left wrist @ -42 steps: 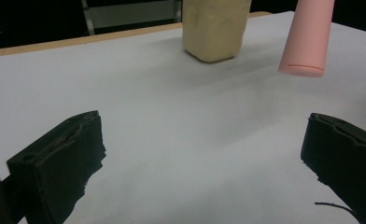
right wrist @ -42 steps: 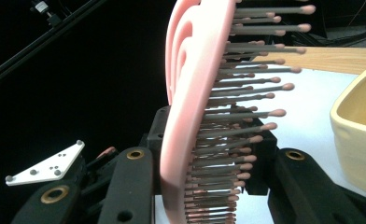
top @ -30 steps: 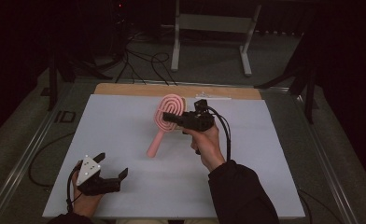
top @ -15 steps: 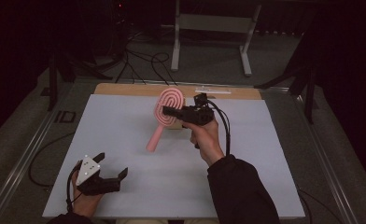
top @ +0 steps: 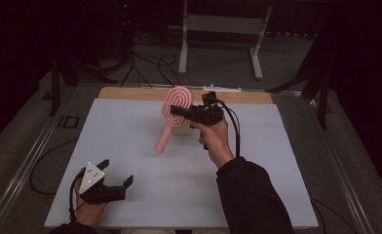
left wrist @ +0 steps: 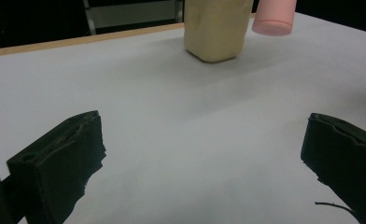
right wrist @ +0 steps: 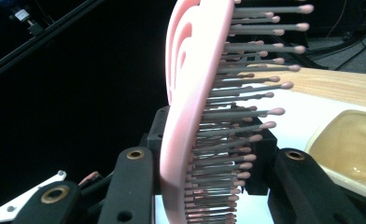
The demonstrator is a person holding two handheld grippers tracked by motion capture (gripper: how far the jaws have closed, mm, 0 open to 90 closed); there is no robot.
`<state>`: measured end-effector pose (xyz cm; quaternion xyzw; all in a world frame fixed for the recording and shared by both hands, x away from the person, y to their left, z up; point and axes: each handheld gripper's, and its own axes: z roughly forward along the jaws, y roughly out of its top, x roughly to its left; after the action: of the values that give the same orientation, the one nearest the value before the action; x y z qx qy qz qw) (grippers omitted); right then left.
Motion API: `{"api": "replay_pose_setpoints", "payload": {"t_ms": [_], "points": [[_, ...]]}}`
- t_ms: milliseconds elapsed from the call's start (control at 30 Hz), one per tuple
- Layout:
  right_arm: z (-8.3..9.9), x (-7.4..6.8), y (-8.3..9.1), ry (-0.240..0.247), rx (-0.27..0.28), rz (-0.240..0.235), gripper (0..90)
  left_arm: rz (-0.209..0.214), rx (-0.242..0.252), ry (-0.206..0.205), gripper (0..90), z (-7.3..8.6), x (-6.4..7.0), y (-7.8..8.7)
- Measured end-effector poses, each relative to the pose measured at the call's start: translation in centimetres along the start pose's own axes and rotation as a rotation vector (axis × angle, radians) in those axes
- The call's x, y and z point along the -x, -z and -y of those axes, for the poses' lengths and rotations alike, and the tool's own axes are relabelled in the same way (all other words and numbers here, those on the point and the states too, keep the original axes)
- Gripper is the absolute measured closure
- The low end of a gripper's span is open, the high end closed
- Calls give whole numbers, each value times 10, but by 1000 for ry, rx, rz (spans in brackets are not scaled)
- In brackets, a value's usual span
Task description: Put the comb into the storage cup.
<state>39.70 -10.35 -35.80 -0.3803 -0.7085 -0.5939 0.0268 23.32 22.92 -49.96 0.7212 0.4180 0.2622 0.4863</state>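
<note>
Raised since a second ago, the pink plastic paddle hairbrush (top: 171, 115) hangs clamped at its head in the right gripper (top: 179, 111), above the beige container (top: 181, 128). Long axis slants: head up and away, handle toward the left gripper (top: 112, 178), bristles facing right. Left gripper gapes wide, resting low, holding nothing.

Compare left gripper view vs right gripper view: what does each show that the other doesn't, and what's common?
Left gripper view: the left gripper with jaws wide apart over the white table, and the rounded end of the brush handle hanging above it. Right gripper view: the right gripper clamped on the pink hairbrush, and its grey bristles with pink tips. Both: the tan container, the table and its wooden edge strip.
</note>
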Motion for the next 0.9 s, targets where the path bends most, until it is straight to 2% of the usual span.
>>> {"api": "replay_pose_setpoints", "payload": {"t_ms": [500, 900], "points": [[-17, 3, 4, -2, 39, 18, 634, -4, -2, 0, 2, 0, 0, 0], [-25, 11, 9, -28, 75, 30, 635, -4, -4, 1, 2, 0, 0, 0]]}}
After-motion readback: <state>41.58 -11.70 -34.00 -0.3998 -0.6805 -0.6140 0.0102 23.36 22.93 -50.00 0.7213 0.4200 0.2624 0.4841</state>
